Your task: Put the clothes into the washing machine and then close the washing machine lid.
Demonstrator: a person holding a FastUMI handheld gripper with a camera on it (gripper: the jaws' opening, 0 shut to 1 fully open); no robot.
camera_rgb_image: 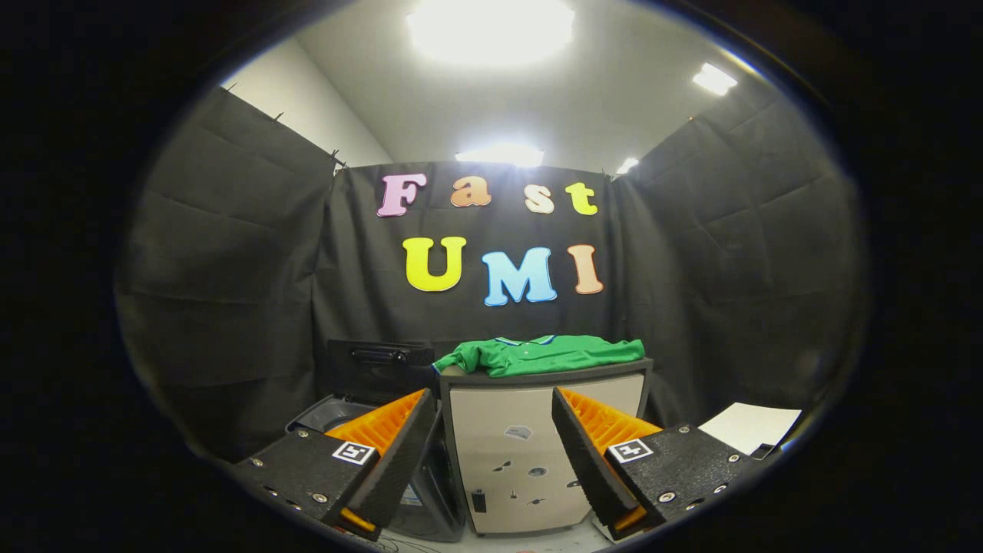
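Gripper view, items listed left to right.

Washing machine: low, beyond the left finger and just beside the cabinet; top partly hidden behind that finger.

Lid: raised, standing upright against the back wall cloth. Judged left open so that the clothes can go in first.

Gripper: fingers spread wide apart, holding nothing. Both stand short of the cabinet, which shows in the gap between them. Judged opened ready for a pinch on cloth.

Cabinet: pale front with small marks, dark worktop on top, standing right of the machine.

Green shirt: the clothes of the task. Lies loosely spread on the worktop, one part hanging over the left edge toward the machine. Beyond the fingers and above them, not yet touched. Judged laid out there for an easy short carry to the open machine.

White sheet: lies flat beyond the right finger, well apart from the cabinet.
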